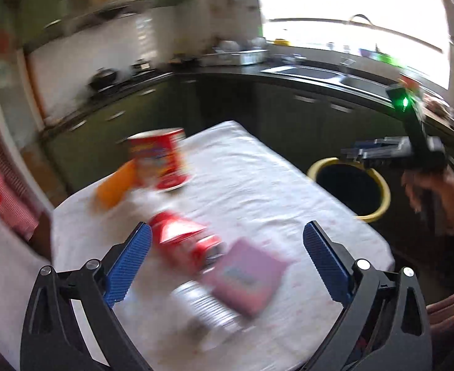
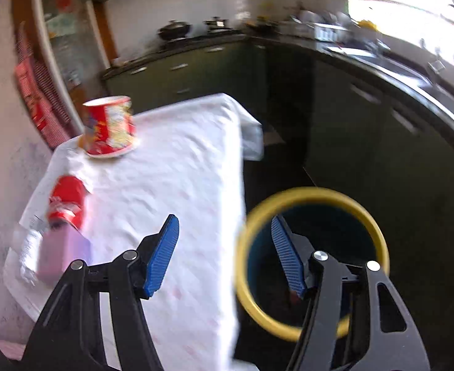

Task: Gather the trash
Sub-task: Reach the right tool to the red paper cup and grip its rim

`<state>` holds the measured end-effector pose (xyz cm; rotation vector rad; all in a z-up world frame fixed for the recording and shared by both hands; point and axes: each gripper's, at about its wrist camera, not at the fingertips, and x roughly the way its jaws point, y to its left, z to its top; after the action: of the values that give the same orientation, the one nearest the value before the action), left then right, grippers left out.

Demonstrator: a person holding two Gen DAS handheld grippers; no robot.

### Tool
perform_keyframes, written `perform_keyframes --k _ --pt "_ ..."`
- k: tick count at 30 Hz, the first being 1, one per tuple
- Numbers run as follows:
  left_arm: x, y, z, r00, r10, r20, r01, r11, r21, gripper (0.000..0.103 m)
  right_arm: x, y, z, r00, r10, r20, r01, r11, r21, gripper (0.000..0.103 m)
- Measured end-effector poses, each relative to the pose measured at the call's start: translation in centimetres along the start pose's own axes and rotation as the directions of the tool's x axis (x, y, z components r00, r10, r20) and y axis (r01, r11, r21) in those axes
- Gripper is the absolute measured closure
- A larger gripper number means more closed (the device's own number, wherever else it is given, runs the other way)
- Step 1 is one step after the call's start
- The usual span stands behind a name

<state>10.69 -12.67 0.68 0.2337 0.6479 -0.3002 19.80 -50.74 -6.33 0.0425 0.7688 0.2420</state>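
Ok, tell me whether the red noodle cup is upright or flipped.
Flipped: the red noodle cup stands mouth down, wide rim on the tablecloth.

No text, brand, number or sign can be read in either view; motion blur smears every printed surface.

The red cup (image 1: 160,160) carries yellow and blue print on its side, letters not resolvable. The red can (image 2: 66,205), lying on the table, shows white script, possibly a soft-drink logo, but no letter is clear. The pink packet (image 1: 245,278) bears a small bluish label patch, unreadable. The silver can (image 1: 209,307) shows only ribbed lines. The red hanging panel (image 2: 32,105) on the wall at left has pale marks, illegible in both views.
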Motion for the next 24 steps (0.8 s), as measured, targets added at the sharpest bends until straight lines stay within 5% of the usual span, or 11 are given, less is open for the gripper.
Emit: perform_keyframes --k 4,12,15,16,24 --pt "-0.8 4.9 -1.9 0.998 0.058 0.002 -0.057 0.995 -0.084 0.005 2.6 5.8 5.8 0.999 0.053 0.001 -0.053 0.996 -0.077 0.046" --pt "-1.0 11.6 -5.8 0.993 0.118 -0.016 -0.119 0.980 -0.162 0.005 9.8 14.9 16.4 0.987 0.104 -0.125 -0.115 0.989 -0.090 0.068" --pt "-0.5 12.5 -6.5 0.993 0.116 -0.023 -0.118 0.977 -0.176 0.005 12.4 16.5 18.5 0.971 0.140 -0.195 -0.154 0.986 -0.062 0.071" --pt "-0.5 12.7 -6.6 0.993 0.119 -0.025 -0.121 0.977 -0.178 0.005 13.5 17.3 19.4 0.978 0.071 -0.194 -0.088 0.993 -0.081 0.071" --pt "0.5 13.5 -7.4 0.994 0.100 -0.030 -0.104 0.974 -0.199 0.005 19.1 20.4 21.4 0.956 0.013 -0.292 -0.034 0.997 -0.067 0.079"
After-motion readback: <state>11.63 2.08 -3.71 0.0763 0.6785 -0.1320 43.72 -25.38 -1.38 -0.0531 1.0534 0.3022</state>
